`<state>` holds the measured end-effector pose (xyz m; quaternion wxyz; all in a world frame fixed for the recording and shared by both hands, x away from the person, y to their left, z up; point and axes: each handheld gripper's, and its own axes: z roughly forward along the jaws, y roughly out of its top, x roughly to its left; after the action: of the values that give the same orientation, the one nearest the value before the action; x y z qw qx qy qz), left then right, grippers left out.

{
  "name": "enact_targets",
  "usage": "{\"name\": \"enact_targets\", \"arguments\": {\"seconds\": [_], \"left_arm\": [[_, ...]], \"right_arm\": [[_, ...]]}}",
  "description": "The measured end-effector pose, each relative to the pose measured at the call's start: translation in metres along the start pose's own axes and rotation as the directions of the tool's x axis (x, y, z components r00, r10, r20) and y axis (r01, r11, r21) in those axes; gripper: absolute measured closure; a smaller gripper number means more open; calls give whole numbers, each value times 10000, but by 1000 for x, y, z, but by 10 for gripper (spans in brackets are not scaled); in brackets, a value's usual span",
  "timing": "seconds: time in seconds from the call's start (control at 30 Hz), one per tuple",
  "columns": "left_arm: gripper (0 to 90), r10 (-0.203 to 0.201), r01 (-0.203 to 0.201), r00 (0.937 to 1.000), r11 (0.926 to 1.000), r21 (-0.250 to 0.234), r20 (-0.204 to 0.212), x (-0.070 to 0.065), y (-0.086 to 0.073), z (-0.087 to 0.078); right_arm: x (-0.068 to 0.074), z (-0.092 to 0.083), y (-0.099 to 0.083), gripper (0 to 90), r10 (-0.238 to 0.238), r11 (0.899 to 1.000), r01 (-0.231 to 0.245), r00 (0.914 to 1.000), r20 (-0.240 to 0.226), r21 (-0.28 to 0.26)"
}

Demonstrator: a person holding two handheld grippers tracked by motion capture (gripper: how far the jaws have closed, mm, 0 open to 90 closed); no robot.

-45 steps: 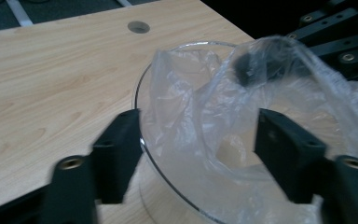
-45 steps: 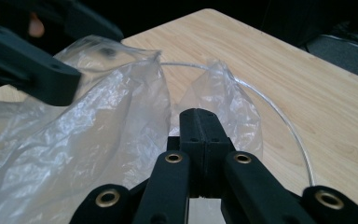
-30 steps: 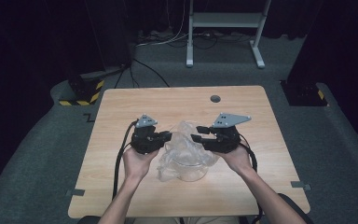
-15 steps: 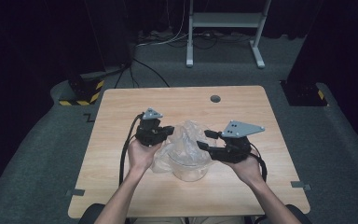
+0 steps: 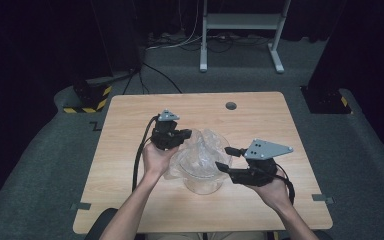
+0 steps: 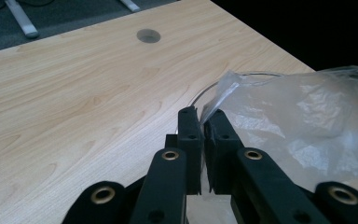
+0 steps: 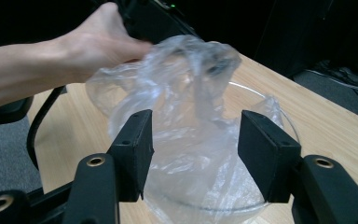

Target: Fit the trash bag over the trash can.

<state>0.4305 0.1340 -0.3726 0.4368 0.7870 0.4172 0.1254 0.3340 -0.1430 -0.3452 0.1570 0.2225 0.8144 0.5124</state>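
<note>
A crumpled clear plastic bag [image 5: 202,147] lies over a clear glass bowl [image 5: 202,182] in the middle of the wooden table [image 5: 130,115]. My left gripper [image 5: 185,136] is shut on the bag's left edge; in the left gripper view the film [image 6: 298,121] runs out from between the closed jaws [image 6: 205,126], with the bowl rim [image 6: 204,93] behind. My right gripper [image 5: 223,158] stands at the bowl's right side. Its jaws have just been opening and touch nothing. In the right gripper view [image 7: 196,135] the bag [image 7: 191,79] and bowl [image 7: 279,116] sit beyond the spread pads.
A round hole [image 5: 231,106] is in the table's far side. A cable [image 5: 139,160] trails from the left gripper over the table's left part. A metal stand [image 5: 240,30] is on the floor behind the table.
My right gripper has let go of the bag, opened and drawn back to the near right. The left gripper has shifted slightly right and away, still holding the bag.
</note>
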Motion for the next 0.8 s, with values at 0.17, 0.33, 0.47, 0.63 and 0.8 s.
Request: {"name": "enact_targets", "arguments": {"seconds": [0.17,0.33,0.47,0.63,0.8], "left_arm": [[858,-147,147,9999,9999,-12,6,2,0,2],[850,-160,161,9999,9998,-111,63,0,0,1],[805,-309,317,9991,9990,-306,287,0,0,-2],[655,-343,364,9986,9978,-552,394,-3,1,-6],[484,-414,425,9989,9974,-587,203,-6,-4,-16]], "right_arm": [[7,-1,1,443,-122,9999,122,9999,-41,3],[12,9,-1,494,-286,9994,287,9996,-46,205],[15,16,-6,671,-567,9972,570,9984,-71,489],[11,21,-9,852,-632,9962,634,9980,-56,598],[-1,26,-10,899,-372,9984,362,9990,238,437]]}}
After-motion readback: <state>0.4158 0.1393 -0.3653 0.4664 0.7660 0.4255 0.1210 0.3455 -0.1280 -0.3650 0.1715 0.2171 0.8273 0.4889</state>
